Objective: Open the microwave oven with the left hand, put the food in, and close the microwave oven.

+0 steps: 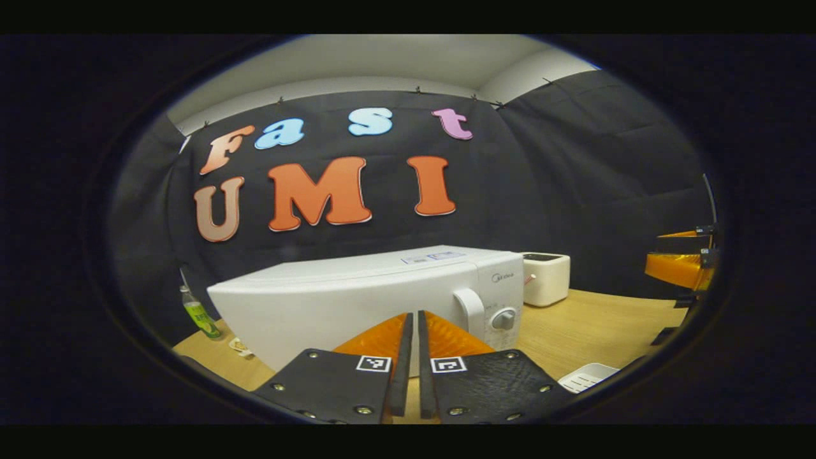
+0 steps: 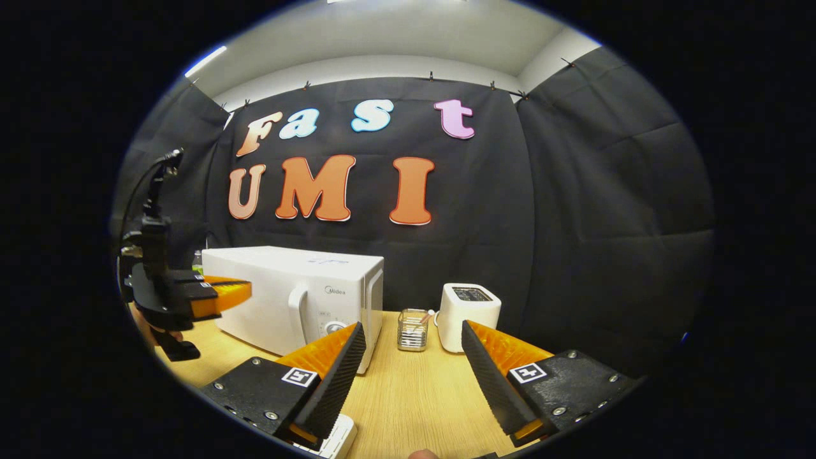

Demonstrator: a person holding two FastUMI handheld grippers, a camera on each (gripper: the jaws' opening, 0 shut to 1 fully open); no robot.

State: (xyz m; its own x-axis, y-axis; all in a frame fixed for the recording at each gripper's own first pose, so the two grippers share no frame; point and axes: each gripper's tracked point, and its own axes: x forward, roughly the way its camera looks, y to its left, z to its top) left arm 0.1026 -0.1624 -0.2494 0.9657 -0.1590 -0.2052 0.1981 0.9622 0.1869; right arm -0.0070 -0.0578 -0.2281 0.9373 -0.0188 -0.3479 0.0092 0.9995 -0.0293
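The left gripper [image 1: 412,331] is held level above the light wooden tabletop [image 1: 593,331], pointing at the front of the white box-shaped microwave oven [image 1: 357,299]. Its two fingers lie together with barely a slit between them and nothing held. In the right gripper view the same gripper [image 2: 239,290] appears at the left edge, lifted off the table in front of the microwave door, and part of the hand holding it shows under it.

The right gripper [image 2: 413,344] is also held above the tabletop [image 2: 408,395], aimed toward the gap between the microwave [image 2: 299,293] and the white toaster [image 2: 468,315]. Its jaws stand wide apart and empty. In the left gripper view it [image 1: 682,261] shows at the far right edge, raised well above the table.

The microwave sits on the table with its door shut; its curved white handle [image 1: 470,309] and round knob [image 1: 503,319] face the grippers. The toaster [image 1: 545,277] stands just beside the microwave's right end. Between them, a small clear glass holder [image 2: 413,329] contains thin sticks. A green-labelled clear bottle [image 1: 201,315] stands by the microwave's left end. A white slotted tray [image 1: 590,376] lies on the table near the left gripper; what it holds cannot be told. A white tray corner [image 2: 335,440] also lies under the right gripper's left finger.
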